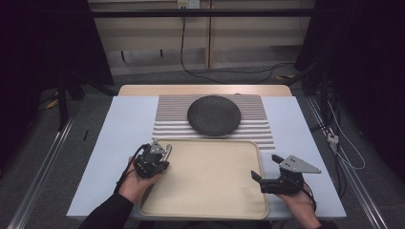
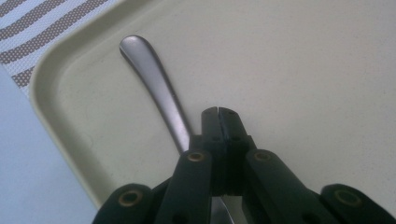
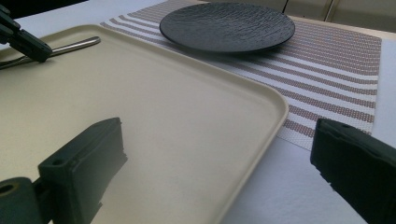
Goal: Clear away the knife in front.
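Left tongs (image 2: 218,112) together beside the utensil handle (image 2: 156,84), not clamping it, on the near tray (image 1: 210,200). Right tongs (image 1: 267,168) apart, empty. Far plate (image 1: 213,115) bare; nothing transferred yet.

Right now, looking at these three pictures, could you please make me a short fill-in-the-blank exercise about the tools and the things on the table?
1. The dark plate rests on the ____ placemat.
2. The left tool has its jaws ____ above the beige tray.
3. The right tool has its jaws ____.
4. The metal utensil handle lies inside the ____.

Missing words: striped; shut; open; tray
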### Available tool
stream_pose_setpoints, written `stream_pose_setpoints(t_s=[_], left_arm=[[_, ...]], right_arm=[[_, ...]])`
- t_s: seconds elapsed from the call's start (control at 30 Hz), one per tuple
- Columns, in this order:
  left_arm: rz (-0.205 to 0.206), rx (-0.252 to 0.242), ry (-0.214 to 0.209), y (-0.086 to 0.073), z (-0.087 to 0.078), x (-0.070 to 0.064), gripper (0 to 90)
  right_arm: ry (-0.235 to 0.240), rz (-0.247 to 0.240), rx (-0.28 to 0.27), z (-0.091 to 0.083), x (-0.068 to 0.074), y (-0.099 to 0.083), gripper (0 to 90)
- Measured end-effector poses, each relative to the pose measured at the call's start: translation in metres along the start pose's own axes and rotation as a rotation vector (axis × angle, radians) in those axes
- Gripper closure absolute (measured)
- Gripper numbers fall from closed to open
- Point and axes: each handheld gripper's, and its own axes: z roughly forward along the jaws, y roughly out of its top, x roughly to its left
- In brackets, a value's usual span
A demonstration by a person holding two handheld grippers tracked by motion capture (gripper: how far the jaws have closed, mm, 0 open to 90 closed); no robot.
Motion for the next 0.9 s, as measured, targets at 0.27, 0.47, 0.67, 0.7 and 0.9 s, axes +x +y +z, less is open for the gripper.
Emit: stream_pose_setpoints(t_s=[0.27,0.47,0.67,0.7,0.9], left_arm=[[-0.009,0.003,0.006,-0.005,-0.004,0.005,90.0],[-0.024,-0.001,0.014,-0.010,-0.007,0.008,90.0],[-0.033,-0.001,0.018,-0.013,-0.010,0.011,90.0],[-0.036,-0.002,0.018,-0.014,-0.010,0.011,90.0],[-0.046,-0.006,0.012,-0.017,-0.012,0.014,90.0]], right_arm=[[0.000,0.001,0.001,0.001,0.000,0.000,3.0],[-0.001,0.004,0.002,0.001,0.000,0.000,3.0],[0.001,0.003,0.001,0.001,0.000,0.000,3.0],[0.001,0.003,0.001,0.001,0.000,0.000,3.0],[0.002,0.003,0.002,0.001,0.000,0.000,3.0]])
